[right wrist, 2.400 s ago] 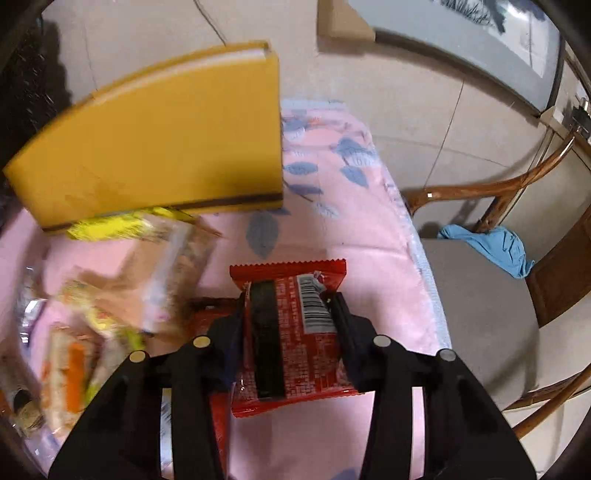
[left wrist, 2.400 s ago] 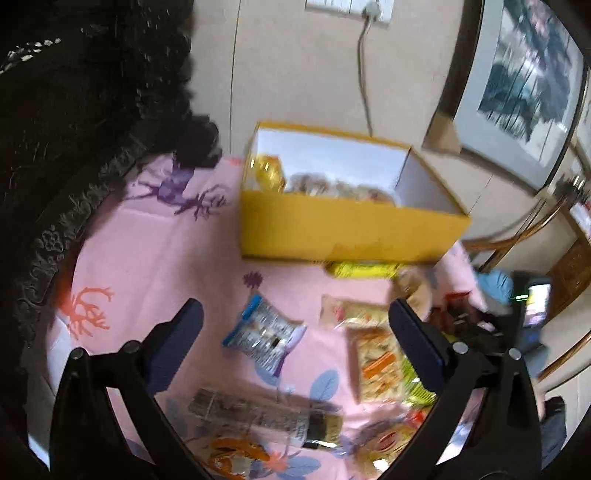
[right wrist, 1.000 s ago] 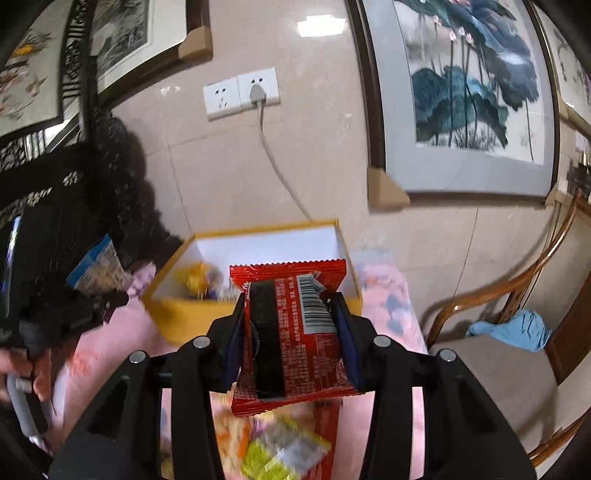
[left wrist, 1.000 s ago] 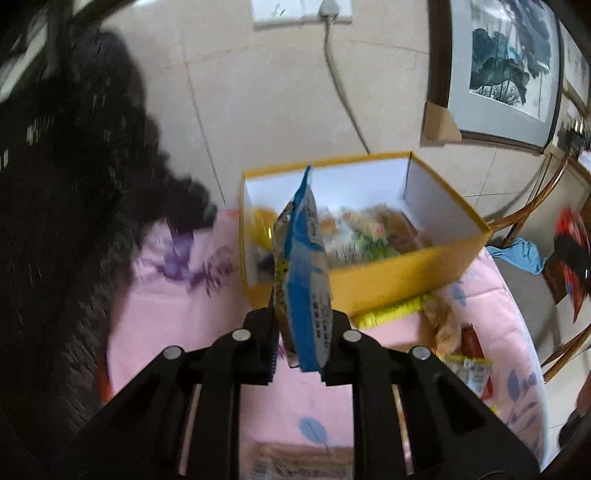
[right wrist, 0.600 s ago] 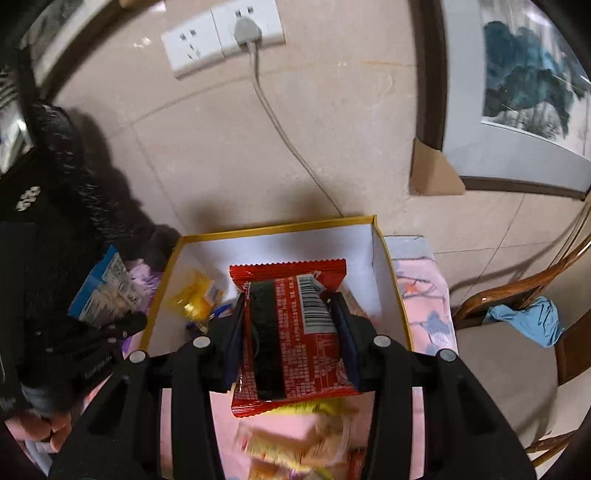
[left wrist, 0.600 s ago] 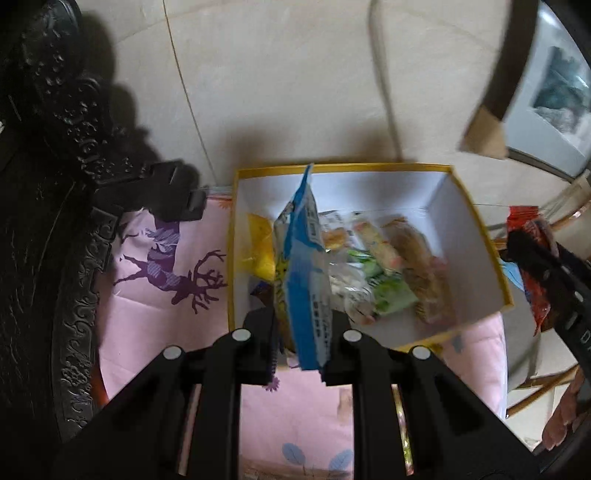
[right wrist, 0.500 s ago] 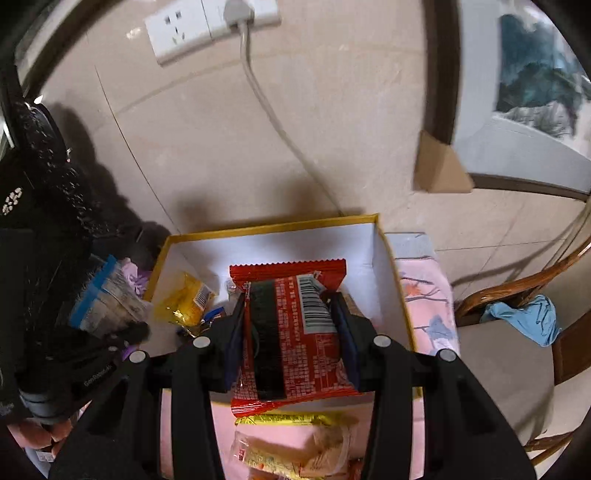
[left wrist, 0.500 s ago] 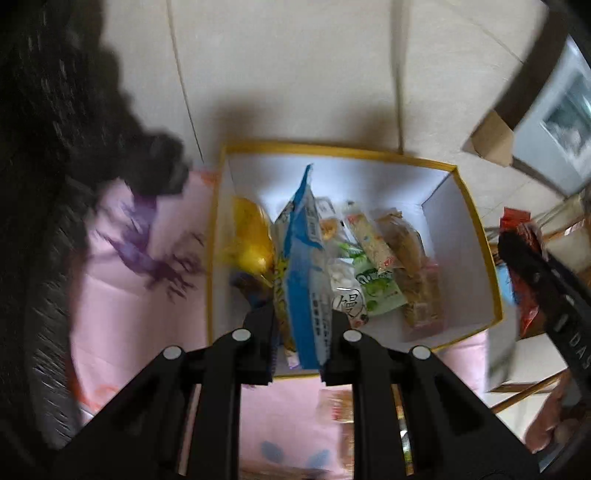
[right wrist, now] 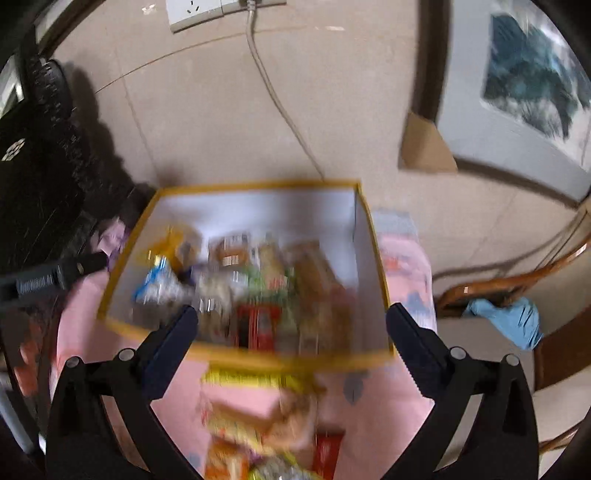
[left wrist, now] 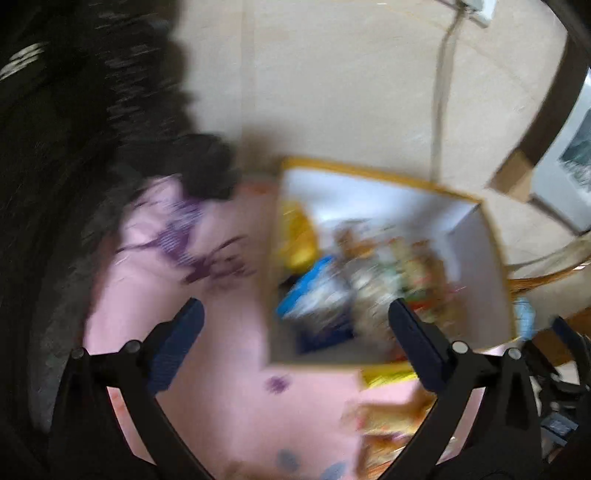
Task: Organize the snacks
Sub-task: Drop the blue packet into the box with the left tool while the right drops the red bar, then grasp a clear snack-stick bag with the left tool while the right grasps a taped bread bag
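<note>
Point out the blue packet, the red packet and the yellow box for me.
blue packet (left wrist: 317,295): left wrist view, middle of the wrapper, inside the box.
red packet (right wrist: 258,326): right wrist view, its red face, near the front wall.
yellow box (right wrist: 295,356): right wrist view, front rim.

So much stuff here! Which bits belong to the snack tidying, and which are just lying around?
Snack job:
- yellow box
- red packet and blue packet inside it
- loose snacks on the pink cloth
- left gripper, right gripper, both open

Just around:
- wall socket
- painting
- chair
- blue rag
</note>
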Tool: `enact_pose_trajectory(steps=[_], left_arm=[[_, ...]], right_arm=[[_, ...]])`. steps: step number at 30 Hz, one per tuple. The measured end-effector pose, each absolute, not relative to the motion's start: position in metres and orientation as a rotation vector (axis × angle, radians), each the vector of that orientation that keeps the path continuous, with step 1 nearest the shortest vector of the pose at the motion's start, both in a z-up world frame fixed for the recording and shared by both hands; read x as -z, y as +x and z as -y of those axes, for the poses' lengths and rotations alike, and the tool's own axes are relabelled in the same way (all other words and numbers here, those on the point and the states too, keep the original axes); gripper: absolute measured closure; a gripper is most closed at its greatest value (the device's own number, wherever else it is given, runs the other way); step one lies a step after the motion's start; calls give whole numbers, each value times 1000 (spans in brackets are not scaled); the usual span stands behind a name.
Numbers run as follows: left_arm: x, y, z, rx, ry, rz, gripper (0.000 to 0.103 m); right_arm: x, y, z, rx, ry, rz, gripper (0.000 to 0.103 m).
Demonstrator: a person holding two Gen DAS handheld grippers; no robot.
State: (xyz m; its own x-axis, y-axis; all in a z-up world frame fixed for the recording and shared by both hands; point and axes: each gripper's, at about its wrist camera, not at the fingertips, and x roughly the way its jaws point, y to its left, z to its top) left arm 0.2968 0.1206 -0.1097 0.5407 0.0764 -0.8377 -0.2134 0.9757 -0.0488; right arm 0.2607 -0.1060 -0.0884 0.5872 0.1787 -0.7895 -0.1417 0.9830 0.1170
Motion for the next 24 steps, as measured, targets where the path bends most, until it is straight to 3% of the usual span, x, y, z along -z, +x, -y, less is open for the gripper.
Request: enact_pose_trajectory(steps=[5,9,12,13,15,16,24], left_arm=[[145,177,-115,-186,-6,-885,2],[163,74,-90,-62,130,-752,2],[176,40,-86,-106,194,-719,2],[179,37,-86,-90,211,-719,2],[191,36,-84,-14,284,-687,2],[197,38,-83,-33,335,-630,2],[246,61,-40,308,688,-840,2]], right_arm=[[163,206,122,-133,24,-982,1],[215,205,127,-168,180,-996,1],[240,212,116,-179,193,-1037,2],[247,212,111,-197,188,-1036,26],[253,212,107,-200,184,-1033,52],[252,211,109,-213,211,-1023,58],[236,181,130,-229,251,-1082,61]])
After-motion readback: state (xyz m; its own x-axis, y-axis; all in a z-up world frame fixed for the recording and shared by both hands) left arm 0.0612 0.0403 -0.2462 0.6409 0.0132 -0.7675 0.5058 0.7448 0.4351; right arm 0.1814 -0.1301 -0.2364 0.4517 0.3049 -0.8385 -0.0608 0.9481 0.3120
